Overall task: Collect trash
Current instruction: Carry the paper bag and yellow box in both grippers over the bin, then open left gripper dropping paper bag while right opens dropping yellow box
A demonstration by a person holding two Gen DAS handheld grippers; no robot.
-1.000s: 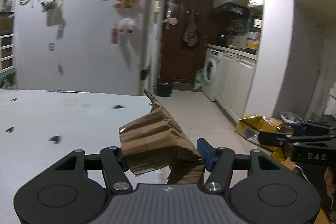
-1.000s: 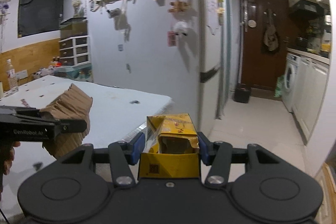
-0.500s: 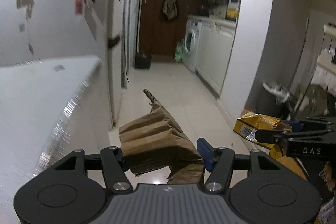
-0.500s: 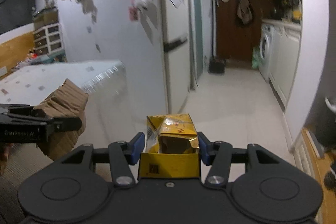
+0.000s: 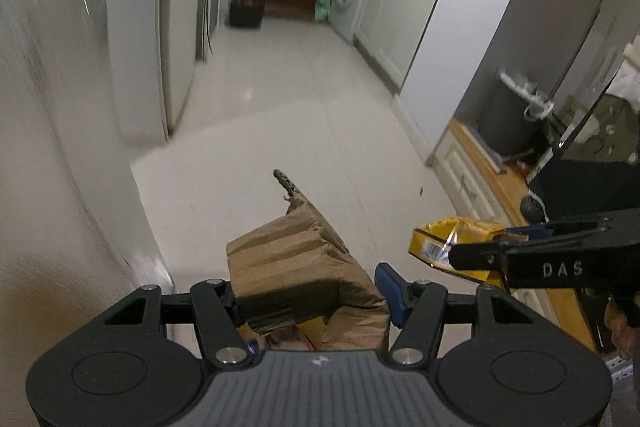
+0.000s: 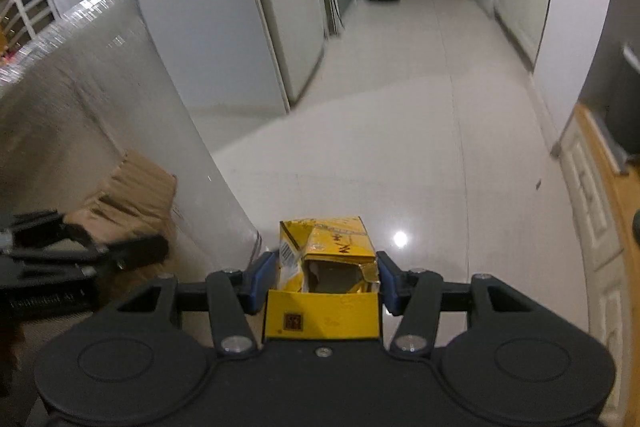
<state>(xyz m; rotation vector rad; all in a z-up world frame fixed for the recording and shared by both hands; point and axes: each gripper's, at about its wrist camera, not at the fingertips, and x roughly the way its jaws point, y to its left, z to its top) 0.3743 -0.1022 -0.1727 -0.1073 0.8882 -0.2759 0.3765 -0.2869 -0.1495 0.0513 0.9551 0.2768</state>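
Two loads: both grippers were full, so the carry-to-disposal step looked to be in hand.
Left gripper: pinched on the crumpled brown paper bag, which stuck out forward between the blue pads, a twisted handle poking up at its far end.
Right gripper: clamped on the torn yellow carton, its ripped top facing forward (barcode on the left flap).
Where they hung: both pieces rode in the air above the pale tiled floor, just beside the white table edge, the carton to the right of the bag.
Next move, as I judged it: no bin could be made out for certain, so the call was to find the receptacle, bring each load over its mouth and only then let the fingers spread.
Change from a second ago: the views had swung off the tabletop and decorated wall and tipped down toward the floor and kitchen corridor; both grips were unchanged.
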